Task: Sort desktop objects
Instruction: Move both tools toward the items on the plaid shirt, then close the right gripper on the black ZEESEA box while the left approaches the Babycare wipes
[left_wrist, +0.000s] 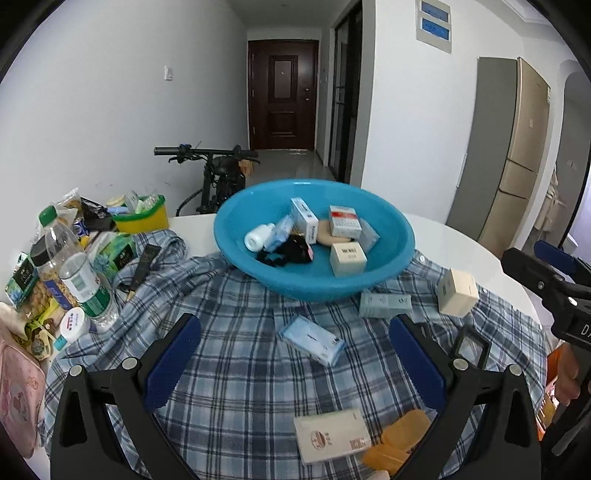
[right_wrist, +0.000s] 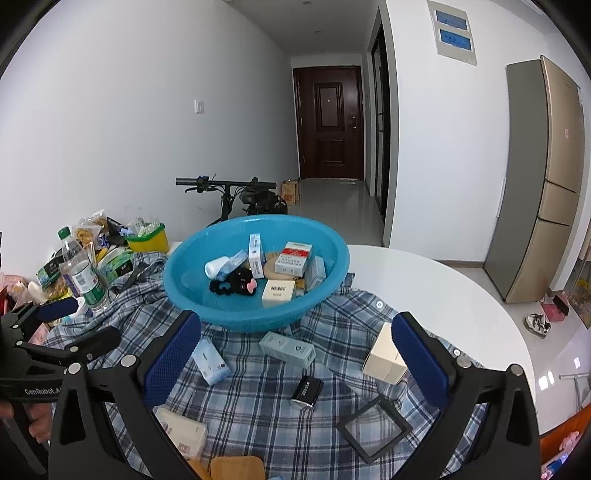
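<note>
A round blue plastic basin (left_wrist: 314, 280) sat on a blue-and-white plaid shirt (left_wrist: 236, 369) spread over the white round table (right_wrist: 424, 280), and already held several small boxes and a black plush toy. Loose items lay on the cloth in front of it: a pale-blue carton (left_wrist: 312, 340), a grey-green slim box (right_wrist: 287, 348), a cream cube box (right_wrist: 384, 356), a small black box (right_wrist: 306, 391) and a black square frame (right_wrist: 373, 427). The left gripper (left_wrist: 295, 362) hovered spread wide and empty above the pale-blue carton; the right gripper (right_wrist: 295, 363) was likewise released. Likely best: descend straight, straddle the carton's narrow sides, pinch firmly, avoid snagging cloth.
</note>
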